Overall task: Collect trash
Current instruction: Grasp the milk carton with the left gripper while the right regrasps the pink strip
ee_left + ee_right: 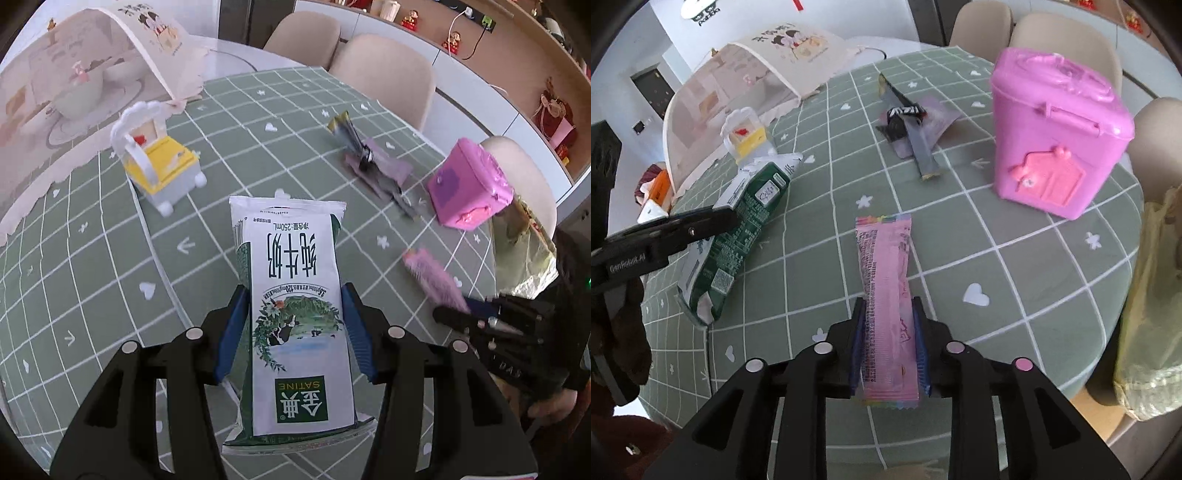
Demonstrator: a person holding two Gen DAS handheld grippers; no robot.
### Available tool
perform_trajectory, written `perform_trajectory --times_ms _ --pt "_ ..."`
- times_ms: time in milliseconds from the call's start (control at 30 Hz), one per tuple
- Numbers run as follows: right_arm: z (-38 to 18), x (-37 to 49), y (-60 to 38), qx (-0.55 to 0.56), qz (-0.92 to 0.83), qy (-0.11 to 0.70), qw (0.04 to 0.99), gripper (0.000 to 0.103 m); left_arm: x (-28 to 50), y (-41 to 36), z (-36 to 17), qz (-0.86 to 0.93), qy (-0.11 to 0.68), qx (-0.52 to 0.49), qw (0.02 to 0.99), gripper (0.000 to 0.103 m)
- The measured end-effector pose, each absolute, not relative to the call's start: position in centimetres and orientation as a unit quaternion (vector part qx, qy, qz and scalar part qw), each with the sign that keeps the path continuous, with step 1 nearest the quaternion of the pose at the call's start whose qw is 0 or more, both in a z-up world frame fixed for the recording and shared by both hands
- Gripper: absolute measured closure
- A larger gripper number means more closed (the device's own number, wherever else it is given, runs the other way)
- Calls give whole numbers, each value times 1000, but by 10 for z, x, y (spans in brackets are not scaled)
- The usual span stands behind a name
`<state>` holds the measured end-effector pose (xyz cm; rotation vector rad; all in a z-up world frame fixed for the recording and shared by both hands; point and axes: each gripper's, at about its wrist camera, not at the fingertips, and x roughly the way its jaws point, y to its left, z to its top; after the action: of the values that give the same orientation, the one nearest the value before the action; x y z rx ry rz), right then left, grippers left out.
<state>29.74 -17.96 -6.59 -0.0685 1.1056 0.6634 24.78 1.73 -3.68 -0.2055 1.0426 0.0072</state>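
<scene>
A round table [92, 258] is covered by a sage-green cloth printed with a white grid, hearts and small flowers. At its far side a domed mesh food cover [74, 74] in pale pink is set over dishes.

A glossy pink plastic bin [1056, 140], box-shaped with a hinged lid and a raised house motif on its front, stands upright on the right part of the table. A smaller toy-like bin [159, 170] with a yellow lid, white body and a scalloped white handle stands on the left part.

A flattened milk carton [295, 295], white and green coated card with a printed meadow scene, is lodged lengthwise between the blue pads of the left gripper [295, 332]; both pads are pressed against its long edges, so it is gripped, its far end reaching out over the cloth.

A slim pink wrapper [886, 295], crinkled film with a rainbow-striped serrated end, lies lengthwise between the blue pads of the right gripper [888, 332]. The pads are seen close along its sides, but whether they press on it cannot be told.

A heap of dark and lilac foil wrappers [912, 129] lies crumpled near the far middle of the table, well apart from both grippers.
</scene>
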Motion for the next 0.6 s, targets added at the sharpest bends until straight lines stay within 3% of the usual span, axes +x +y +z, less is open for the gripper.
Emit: perform_trajectory --times_ms 200,267,333,600 --pt "-65 308 -155 -80 305 515 797 73 246 20 -44 2 510 -98 855 54" --pt "-65 311 -150 -79 305 526 790 67 245 19 -45 0 513 -98 853 54" --pt "-66 313 -149 -63 314 534 782 54 245 17 -46 0 513 -93 853 53" --pt "-67 302 -151 -75 330 516 787 53 252 16 -55 10 527 -86 846 52"
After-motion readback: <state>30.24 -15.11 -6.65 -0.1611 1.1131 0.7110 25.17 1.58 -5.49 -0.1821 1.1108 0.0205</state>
